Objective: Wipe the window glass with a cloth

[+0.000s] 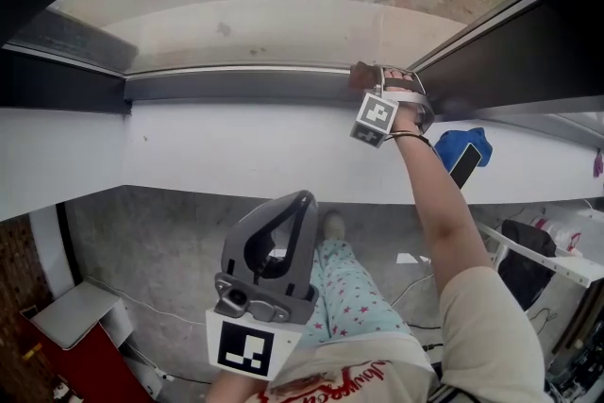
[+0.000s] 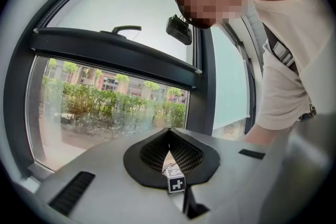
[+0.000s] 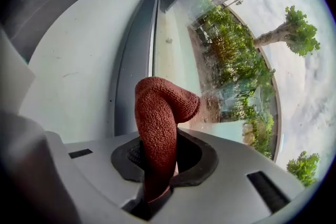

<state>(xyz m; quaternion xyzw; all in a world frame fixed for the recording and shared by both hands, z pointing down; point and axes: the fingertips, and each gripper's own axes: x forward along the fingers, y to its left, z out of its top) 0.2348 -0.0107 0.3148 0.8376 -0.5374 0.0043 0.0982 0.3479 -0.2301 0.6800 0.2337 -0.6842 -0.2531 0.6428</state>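
L gripper, low in the middle of the head view: jaws shut tight, nothing btwn them, well away from the window. R gripper, up and right of middle: jaws shut on a red-brown cloth. The cloth sticks up and bends over. Its tip is at the bottom edge of the window glass, by the grey frame. Can't tell if it touches the glass. R jaw tips are hidden behind the cloth. A white sill runs below, w/ a blue thing on it at right.

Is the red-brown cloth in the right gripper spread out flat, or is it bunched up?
Bunched up. The cloth stands as a thick roll between the right gripper jaws, tip bent toward the window glass.
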